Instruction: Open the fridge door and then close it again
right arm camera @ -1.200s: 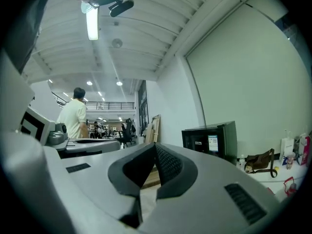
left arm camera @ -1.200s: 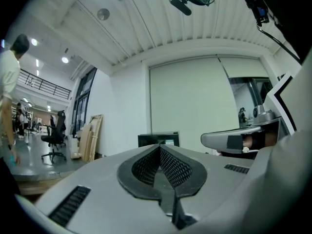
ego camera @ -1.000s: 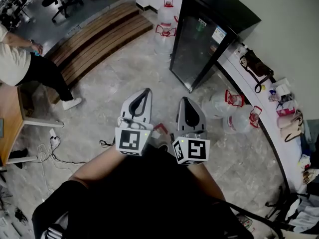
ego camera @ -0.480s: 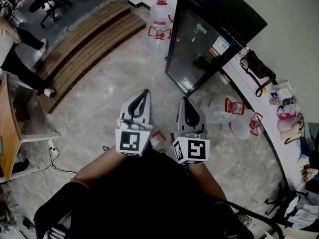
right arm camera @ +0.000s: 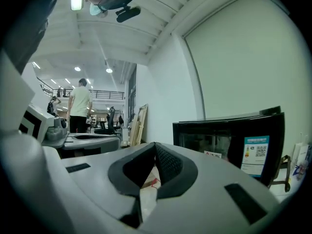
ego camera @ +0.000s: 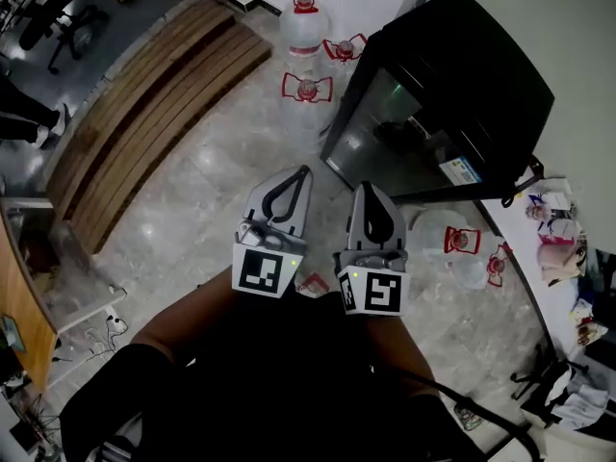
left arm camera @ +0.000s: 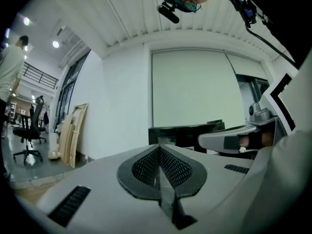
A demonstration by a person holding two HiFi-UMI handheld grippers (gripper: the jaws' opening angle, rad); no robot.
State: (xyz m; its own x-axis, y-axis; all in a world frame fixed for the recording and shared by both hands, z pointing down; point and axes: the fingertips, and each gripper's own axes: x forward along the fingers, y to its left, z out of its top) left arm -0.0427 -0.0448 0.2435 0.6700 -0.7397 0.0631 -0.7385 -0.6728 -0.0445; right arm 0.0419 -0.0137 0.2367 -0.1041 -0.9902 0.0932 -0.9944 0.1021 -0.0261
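- The fridge, black with a glass front, stands in the upper right of the head view against a pale wall, and its door is shut.
- The left gripper and the right gripper are side by side at the centre of the frame, short of the fridge and not touching it. Both point toward its lower front corner.
- In the left gripper view the jaws of the left gripper are pressed together with nothing between them. The dark top of the fridge shows just beyond the tips.
- In the right gripper view the jaws of the right gripper meet at the tips and hold nothing. Only floor shows through the gap behind the tips.
- That same view shows the fridge at the right, with a blue label on its front.
- Three water bottles with red handles stand on the floor left of the fridge, and more lie near its right side at the lower right.
- A wooden platform runs across the upper left.
- A person in a light shirt stands far off at the left of the right gripper view.
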